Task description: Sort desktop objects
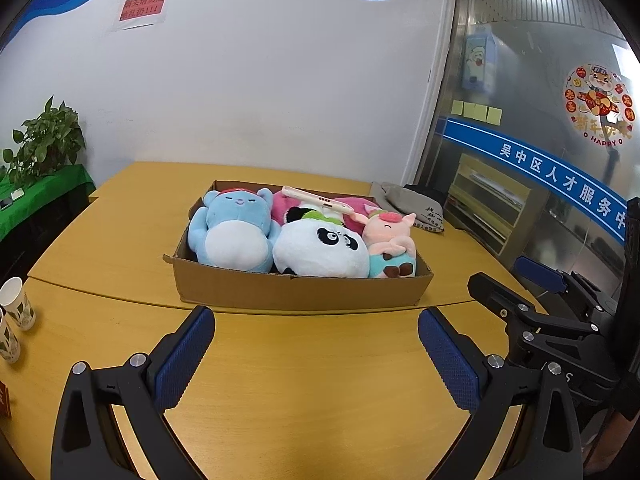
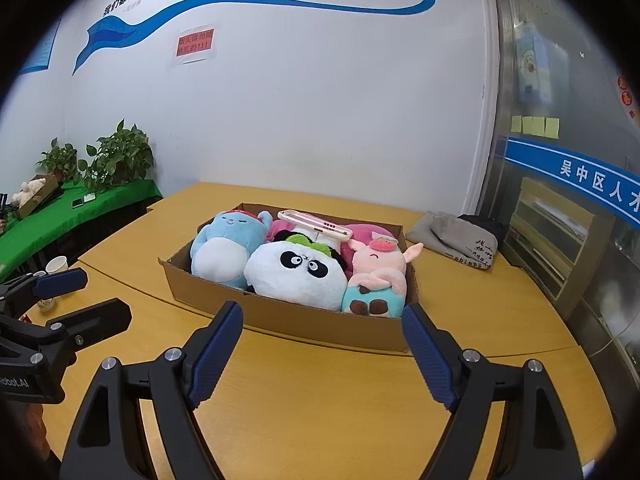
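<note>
Left tongs (image 1: 316,340): spread wide, empty.
Right tongs (image 2: 322,336): spread wide, empty.
Cardboard box (image 1: 296,290): on worktop (image 1: 300,392), holds plush toys (image 1: 320,246); apparently a phone (image 1: 318,201) on top.

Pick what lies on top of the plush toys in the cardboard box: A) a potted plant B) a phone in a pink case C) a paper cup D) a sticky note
B: a phone in a pink case lies across the plush toys in the cardboard box.

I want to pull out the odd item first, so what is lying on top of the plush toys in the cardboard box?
A pink-edged phone lies across the toys at the back of the cardboard box, over a magenta plush and behind the panda. What lies beneath it is covered.
</note>
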`<state>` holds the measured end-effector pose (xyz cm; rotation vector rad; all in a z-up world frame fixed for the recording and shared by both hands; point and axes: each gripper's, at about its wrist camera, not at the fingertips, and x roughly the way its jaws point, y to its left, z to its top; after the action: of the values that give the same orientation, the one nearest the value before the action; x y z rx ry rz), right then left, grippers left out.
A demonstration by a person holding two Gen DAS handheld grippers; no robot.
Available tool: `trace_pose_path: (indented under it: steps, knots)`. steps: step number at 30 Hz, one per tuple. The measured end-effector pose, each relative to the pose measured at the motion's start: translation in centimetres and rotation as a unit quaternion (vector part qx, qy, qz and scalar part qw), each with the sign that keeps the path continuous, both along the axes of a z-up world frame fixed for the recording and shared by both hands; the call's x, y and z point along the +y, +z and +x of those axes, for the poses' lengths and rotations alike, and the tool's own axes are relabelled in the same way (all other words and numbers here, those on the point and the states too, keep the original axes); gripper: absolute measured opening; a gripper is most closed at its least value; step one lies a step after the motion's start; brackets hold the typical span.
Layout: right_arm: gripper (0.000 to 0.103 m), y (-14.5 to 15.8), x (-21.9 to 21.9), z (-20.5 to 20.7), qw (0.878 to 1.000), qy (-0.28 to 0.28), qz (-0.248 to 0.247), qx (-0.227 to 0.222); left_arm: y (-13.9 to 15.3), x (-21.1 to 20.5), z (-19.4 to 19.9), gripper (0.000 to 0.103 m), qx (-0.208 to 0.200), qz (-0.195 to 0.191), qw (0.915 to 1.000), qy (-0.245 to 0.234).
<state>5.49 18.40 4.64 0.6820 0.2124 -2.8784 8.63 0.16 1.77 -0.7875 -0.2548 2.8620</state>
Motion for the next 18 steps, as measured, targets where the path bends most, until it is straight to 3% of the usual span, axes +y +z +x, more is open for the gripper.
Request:
trace_pose_path:
  steps: [8,12,18]
  knots:
    - [0.082,-0.5,0.2,0.1,1.0,0.001,-0.009,-0.008,-0.5,1.1,-0.4,0.103,0.0,-0.021,0.9998,0.003]
    - [0.082,-1.1,0.6,0.0,1.0,-0.004,-0.013,-0.012,-1.3,1.7,-1.4,0.103,-0.018,-0.028,0.9994,0.001]
    - [0.082,-2.2,1.1,-0.4,1.0,-0.009,-0.013,-0.021,-2.9,2.5,-2.4,0.103,-0.044,-0.012,0.9989,-0.012]
